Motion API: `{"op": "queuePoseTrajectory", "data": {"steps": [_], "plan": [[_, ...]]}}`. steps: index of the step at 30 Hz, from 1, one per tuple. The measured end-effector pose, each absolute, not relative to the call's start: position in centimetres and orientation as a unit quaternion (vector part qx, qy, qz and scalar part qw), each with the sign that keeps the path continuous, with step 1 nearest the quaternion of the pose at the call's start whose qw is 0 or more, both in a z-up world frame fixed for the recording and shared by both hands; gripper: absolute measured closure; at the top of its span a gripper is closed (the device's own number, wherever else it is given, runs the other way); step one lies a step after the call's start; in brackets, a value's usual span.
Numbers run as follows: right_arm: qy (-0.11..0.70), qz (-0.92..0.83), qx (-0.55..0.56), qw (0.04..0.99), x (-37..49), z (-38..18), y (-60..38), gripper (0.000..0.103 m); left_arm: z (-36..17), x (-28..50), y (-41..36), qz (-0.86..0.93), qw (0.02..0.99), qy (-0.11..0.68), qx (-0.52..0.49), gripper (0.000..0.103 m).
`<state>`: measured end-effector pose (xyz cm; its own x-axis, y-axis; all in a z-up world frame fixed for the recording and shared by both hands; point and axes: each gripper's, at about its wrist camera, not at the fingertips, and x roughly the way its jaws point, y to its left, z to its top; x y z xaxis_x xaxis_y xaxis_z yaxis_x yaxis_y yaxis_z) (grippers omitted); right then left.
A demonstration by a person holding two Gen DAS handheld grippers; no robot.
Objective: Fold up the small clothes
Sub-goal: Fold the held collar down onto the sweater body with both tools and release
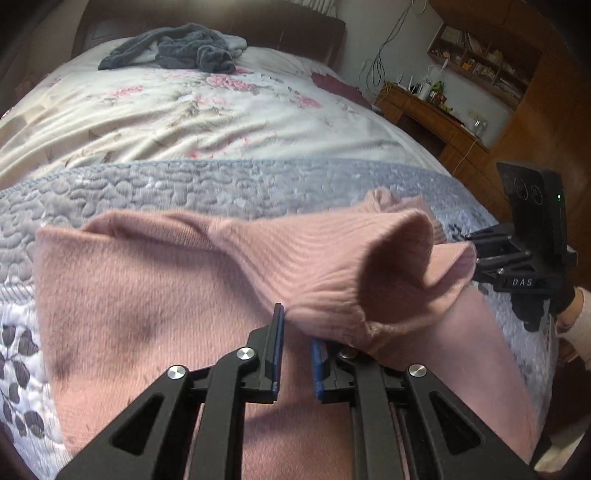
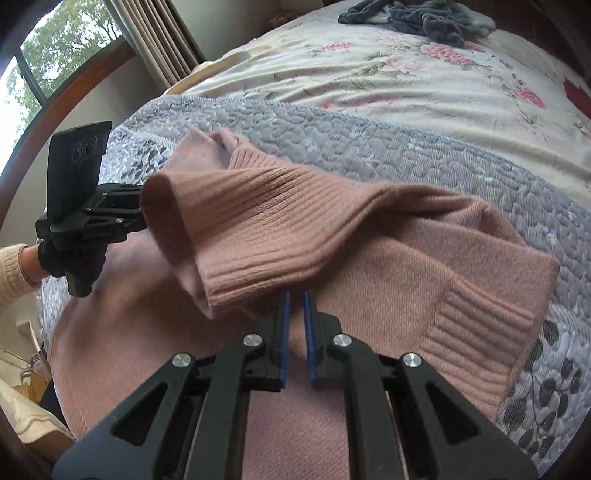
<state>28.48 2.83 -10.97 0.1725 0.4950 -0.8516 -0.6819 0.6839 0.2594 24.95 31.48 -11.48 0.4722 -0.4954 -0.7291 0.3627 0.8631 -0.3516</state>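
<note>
A pink knit sweater [image 1: 147,314] [image 2: 406,295] lies flat on a grey quilted blanket [image 1: 184,188] [image 2: 369,147] at the foot of a bed. Its ribbed hem [image 1: 314,266] [image 2: 277,229] is lifted and folded back over the body, hanging between both grippers. My left gripper [image 1: 295,321] [image 2: 142,218] pinches one end of the hem, and the cloth hides its right fingertip. My right gripper [image 2: 295,295] [image 1: 471,254] is closed to a narrow gap on the other end. One ribbed cuff [image 2: 476,339] lies flat at the right.
A floral sheet [image 1: 184,110] [image 2: 406,74] covers the far bed, with a crumpled grey garment [image 1: 177,48] [image 2: 417,14] near the headboard. A wooden desk [image 1: 436,114] and shelves stand on one side. On the other are a window [image 2: 37,55] and curtain [image 2: 159,37]. Gloved hands [image 2: 59,258] hold the grippers.
</note>
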Motion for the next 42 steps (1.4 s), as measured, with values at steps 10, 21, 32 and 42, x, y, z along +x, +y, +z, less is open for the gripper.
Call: {"op": "queuePoseTrajectory", "data": {"steps": [10, 21, 32, 42], "plan": [[0.559, 0.359, 0.078, 0.743, 31.9, -10.9, 0.5, 0.072, -11.4, 28.0, 34.3, -0.224, 0.835, 0.467, -0.187, 0.067], [0.601, 0.321, 0.17, 0.711, 36.7, -14.6, 3.3, 0.088, -13.7, 33.3, 31.4, -0.214, 0.811, 0.501, -0.212, 0.064], [0.597, 0.282, 0.14, 0.738, 38.6, -14.9, 2.7, 0.092, -14.6, 34.0, 33.7, -0.206, 0.813, 0.494, -0.228, 0.088], [0.629, 0.304, 0.153, 0.698, 33.0, -14.1, 2.1, 0.07, -13.8, 29.2, 32.9, -0.224, 0.779, 0.525, -0.259, 0.053]]}}
